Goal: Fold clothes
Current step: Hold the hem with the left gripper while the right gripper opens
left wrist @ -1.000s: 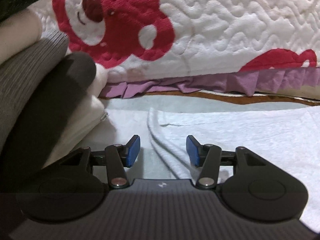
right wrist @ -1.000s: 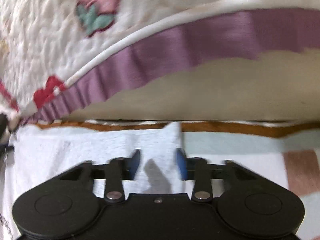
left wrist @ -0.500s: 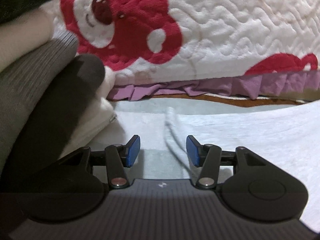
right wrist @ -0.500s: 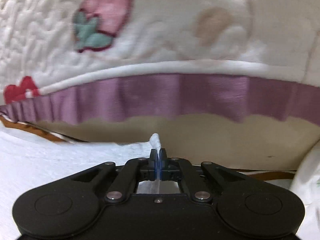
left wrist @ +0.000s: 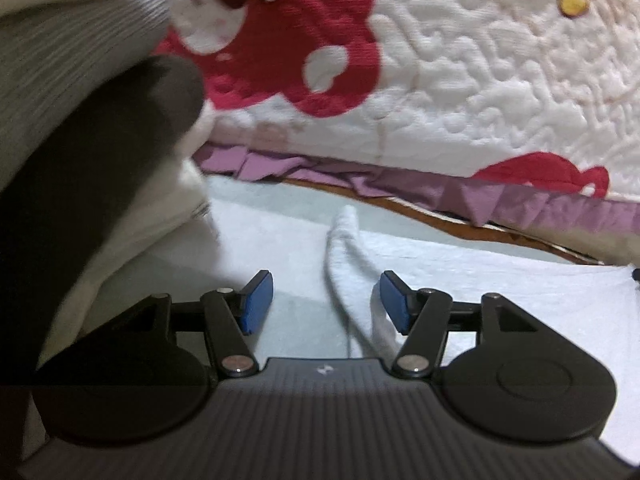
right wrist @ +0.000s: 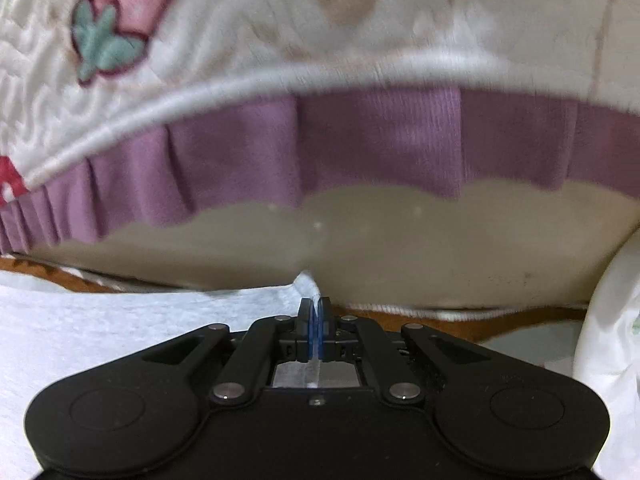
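A white garment (left wrist: pixel 500 280) lies flat in front of me; its folded left edge (left wrist: pixel 344 240) runs between the fingers of my left gripper (left wrist: pixel 326 300), which is open with the blue pads on either side of the edge. In the right wrist view the same white garment (right wrist: pixel 120 320) spreads to the left, and my right gripper (right wrist: pixel 315 320) is shut on its corner (right wrist: pixel 308 284), which pokes up just past the pads.
A white quilt with a red bear (left wrist: pixel 300 40) and purple ruffle (left wrist: pixel 520 200) hangs behind. Folded grey, black and cream clothes (left wrist: pixel 80 140) are stacked at left. In the right wrist view the quilt's ruffle (right wrist: pixel 360 144) is close, with a white bag (right wrist: pixel 612 320) at right.
My right gripper closed on the garment's corner and moved closer to the quilt. The garment's left edge drew in between my left fingers, which stayed open.
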